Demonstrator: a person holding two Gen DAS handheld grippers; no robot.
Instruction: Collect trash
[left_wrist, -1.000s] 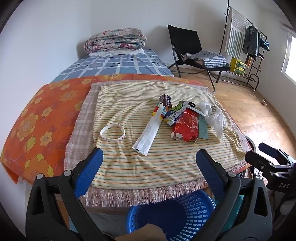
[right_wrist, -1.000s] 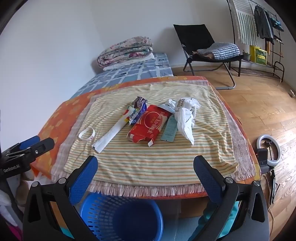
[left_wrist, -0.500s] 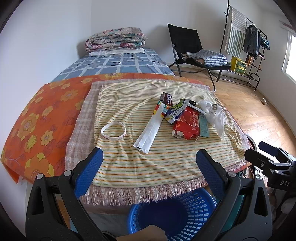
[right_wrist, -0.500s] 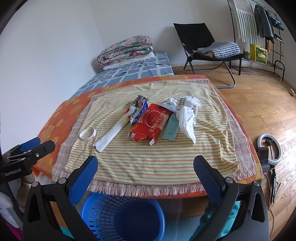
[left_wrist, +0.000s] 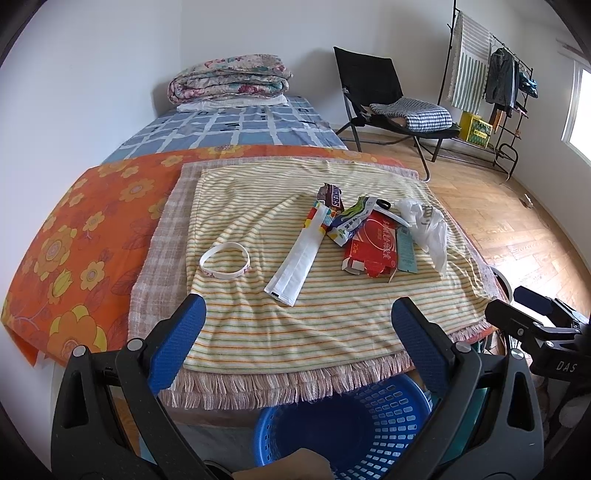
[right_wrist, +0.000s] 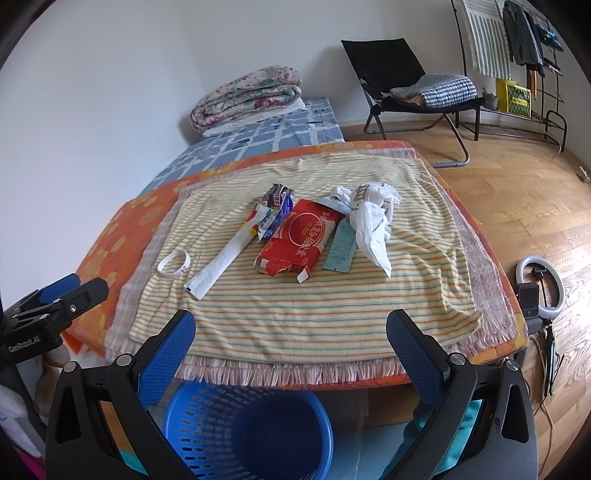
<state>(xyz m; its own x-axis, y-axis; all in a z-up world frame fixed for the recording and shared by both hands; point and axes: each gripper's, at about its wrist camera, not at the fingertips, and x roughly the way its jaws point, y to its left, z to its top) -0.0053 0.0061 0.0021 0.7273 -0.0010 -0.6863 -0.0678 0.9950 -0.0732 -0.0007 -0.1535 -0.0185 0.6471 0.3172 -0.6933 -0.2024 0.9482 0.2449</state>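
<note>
Trash lies in a cluster on the striped cloth (left_wrist: 258, 332): a long white box (left_wrist: 297, 260) (right_wrist: 225, 258), a torn red carton (left_wrist: 373, 247) (right_wrist: 301, 240), a crumpled white plastic bag (left_wrist: 430, 229) (right_wrist: 373, 221), a brown candy wrapper (left_wrist: 332, 197) (right_wrist: 277, 195), a green-white wrapper (left_wrist: 352, 221), a teal tag (left_wrist: 406, 247) (right_wrist: 340, 245) and a white wristband (left_wrist: 224, 260) (right_wrist: 173, 263). A blue basket (left_wrist: 347, 428) (right_wrist: 243, 432) stands below the near edge. My left gripper (left_wrist: 299, 314) and right gripper (right_wrist: 291, 328) are open and empty, short of the trash.
The cloth covers an orange flowered sheet (left_wrist: 74, 236) on a low bed. A folded quilt (left_wrist: 229, 77) lies at the far end. A black chair (left_wrist: 388, 96) and a clothes rack (left_wrist: 491, 81) stand on the wooden floor to the right. A ring light (right_wrist: 541, 291) lies on the floor.
Both grippers have moved slightly forward towards the bed. Both stay open. The trash has not moved.
</note>
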